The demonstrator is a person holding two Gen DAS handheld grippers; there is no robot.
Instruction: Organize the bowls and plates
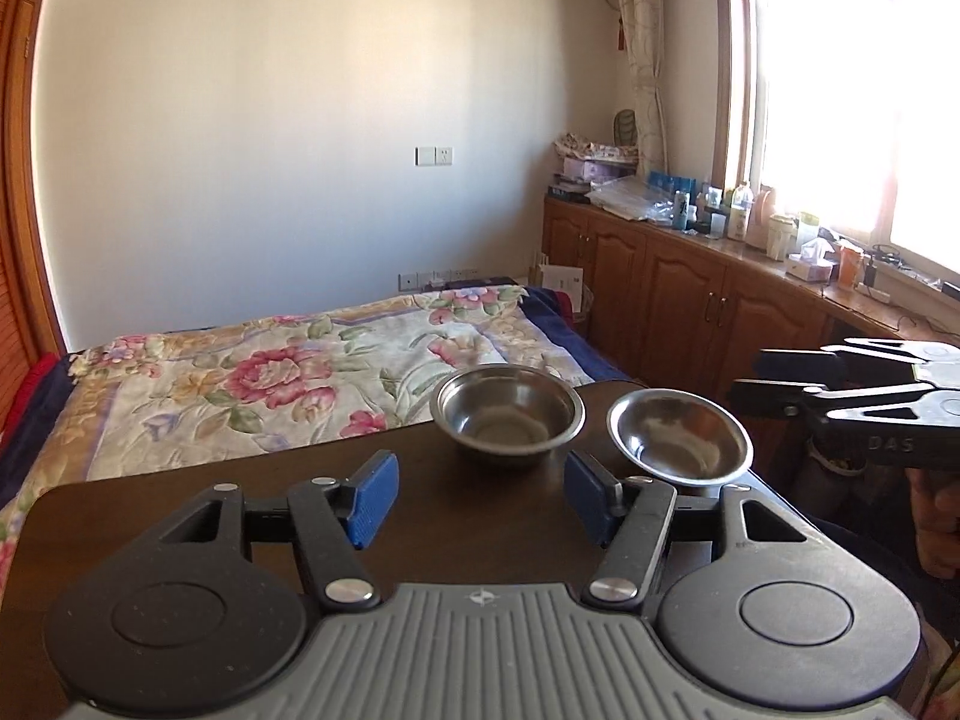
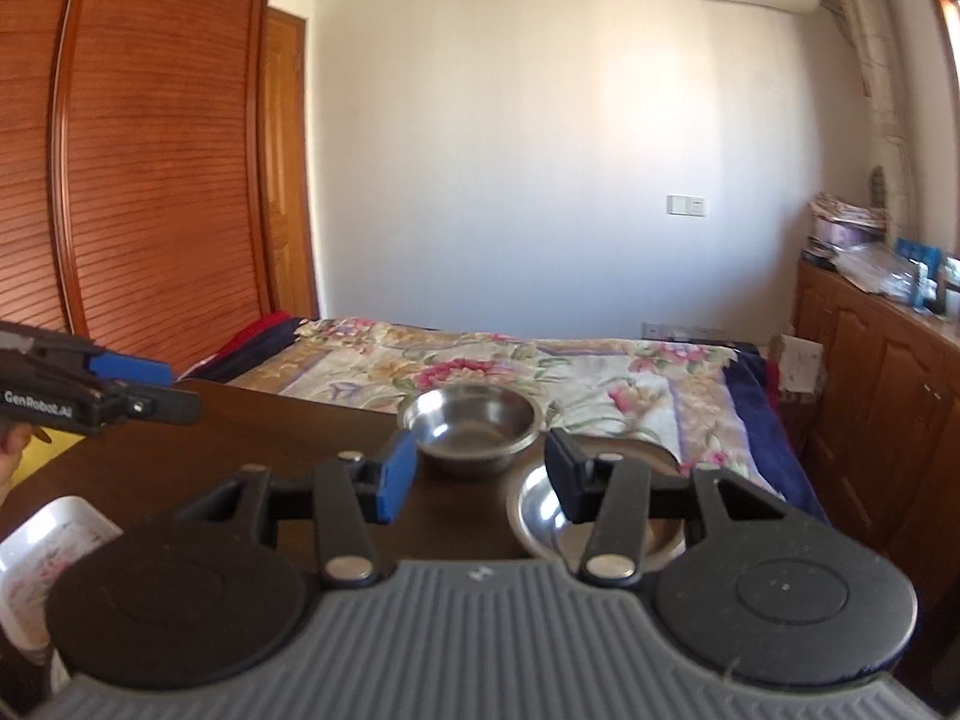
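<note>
Two steel bowls stand on a dark wooden table (image 1: pixel 180 498). The deeper bowl (image 1: pixel 507 414) (image 2: pixel 471 423) is at the table's far edge. A shallower steel bowl (image 1: pixel 681 438) (image 2: pixel 540 516) stands to its right near the right edge, partly hidden by my right finger in the right wrist view. My left gripper (image 1: pixel 480 498) is open and empty, just short of the deep bowl. My right gripper (image 2: pixel 480 477) is open and empty, above the table in front of both bowls. It also shows from the side in the left wrist view (image 1: pixel 780 384).
A bed with a floral cover (image 1: pixel 270 372) lies beyond the table. A white tray with a floral print (image 2: pixel 48 546) lies at the table's near left. Wooden cabinets (image 1: pixel 690 294) with clutter run along the right under the window. The left gripper shows at the left edge (image 2: pixel 138 390).
</note>
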